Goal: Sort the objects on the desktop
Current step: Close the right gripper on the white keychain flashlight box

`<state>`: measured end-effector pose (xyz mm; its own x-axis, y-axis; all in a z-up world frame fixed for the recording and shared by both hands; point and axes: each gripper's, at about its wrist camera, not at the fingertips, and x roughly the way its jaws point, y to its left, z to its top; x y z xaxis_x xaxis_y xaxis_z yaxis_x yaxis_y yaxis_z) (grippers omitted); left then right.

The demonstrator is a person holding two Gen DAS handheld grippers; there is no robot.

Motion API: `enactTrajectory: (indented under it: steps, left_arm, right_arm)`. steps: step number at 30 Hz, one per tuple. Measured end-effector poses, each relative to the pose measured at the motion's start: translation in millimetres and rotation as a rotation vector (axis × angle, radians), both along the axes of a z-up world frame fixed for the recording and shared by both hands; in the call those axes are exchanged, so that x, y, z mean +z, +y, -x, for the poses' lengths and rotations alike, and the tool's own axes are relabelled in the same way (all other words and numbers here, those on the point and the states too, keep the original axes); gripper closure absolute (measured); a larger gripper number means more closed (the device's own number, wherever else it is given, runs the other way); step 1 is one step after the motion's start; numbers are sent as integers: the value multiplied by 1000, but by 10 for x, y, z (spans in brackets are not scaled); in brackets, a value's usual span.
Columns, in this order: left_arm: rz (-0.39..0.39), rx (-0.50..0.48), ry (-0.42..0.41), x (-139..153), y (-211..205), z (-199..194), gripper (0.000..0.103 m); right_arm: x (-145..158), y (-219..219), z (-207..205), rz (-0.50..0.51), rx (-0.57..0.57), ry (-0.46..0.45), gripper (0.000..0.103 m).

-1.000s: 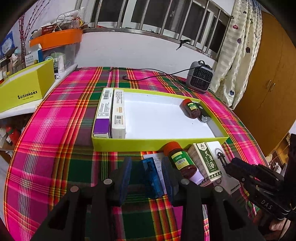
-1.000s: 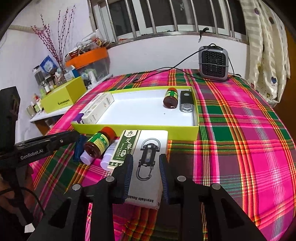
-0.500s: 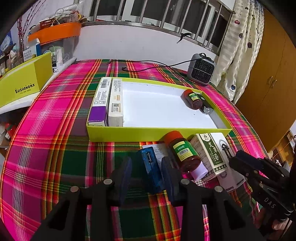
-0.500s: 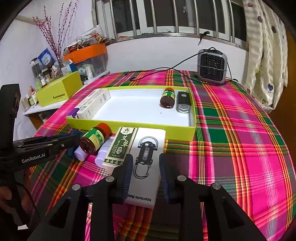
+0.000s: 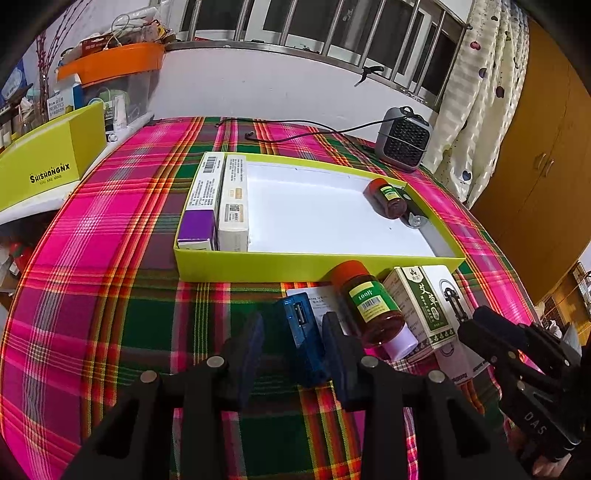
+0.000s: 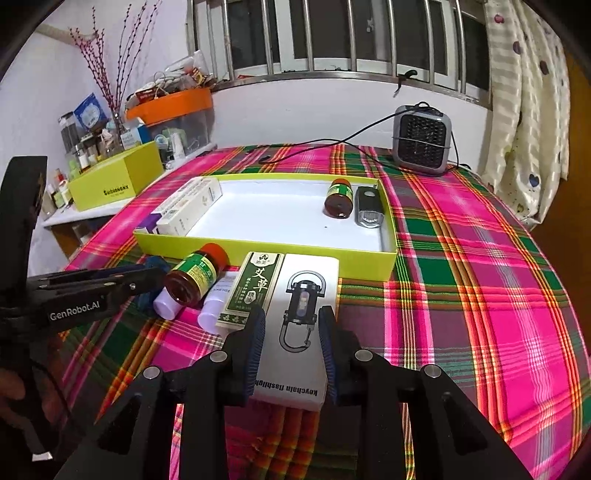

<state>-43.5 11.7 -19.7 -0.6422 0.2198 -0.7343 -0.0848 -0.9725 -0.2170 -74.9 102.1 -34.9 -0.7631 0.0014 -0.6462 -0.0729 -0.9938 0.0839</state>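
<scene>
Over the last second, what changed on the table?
Little. The left gripper eased forward so the blue device sits deeper between its open pads, not gripped. The right gripper hangs over the keychain flashlight box, apparently not clamping it. The tray and the bottles kept their places.

A small grey fan heater [image 6: 422, 143] with a dark front grille stands at the far edge of the surface, which wears a pink-and-green plaid cloth [image 6: 480, 266], and its black cord [image 5: 295, 136] trails across the cloth. Behind it hangs a pale striped curtain [image 6: 524, 110] dotted with hearts (beside a barred window [image 6: 332, 33]). On a side shelf sit a lime-green cardboard box [image 5: 48, 166] and an orange-lidded clear plastic bin [image 6: 177, 114].
</scene>
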Motion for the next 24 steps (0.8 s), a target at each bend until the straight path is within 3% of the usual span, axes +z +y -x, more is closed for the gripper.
enactTrajectory:
  steps: [6,12,15,18,21,24]
  left_arm:
    - [-10,1,0,-4,-15,-9,69]
    - [-16,4,0,-11,-28,-13,69]
    - [-15,2,1,-12,-26,-17,69]
    - [-17,2,0,-13,-29,-18,69]
    - [-16,2,0,-13,-30,-19,69]
    - [-18,2,0,-13,-29,-19,69]
  right_arm:
    - [-5,75,-43,28,-41,-4,72]
    - [8,30,-84,-51,-27,-1,72]
    - [-8,36,-88,-18,1,-15,76]
    - [6,12,-106,3,24,-9,91]
    - [22,16,-113,24,27,14,88]
    - [76,24,-152,22,52,77,71]
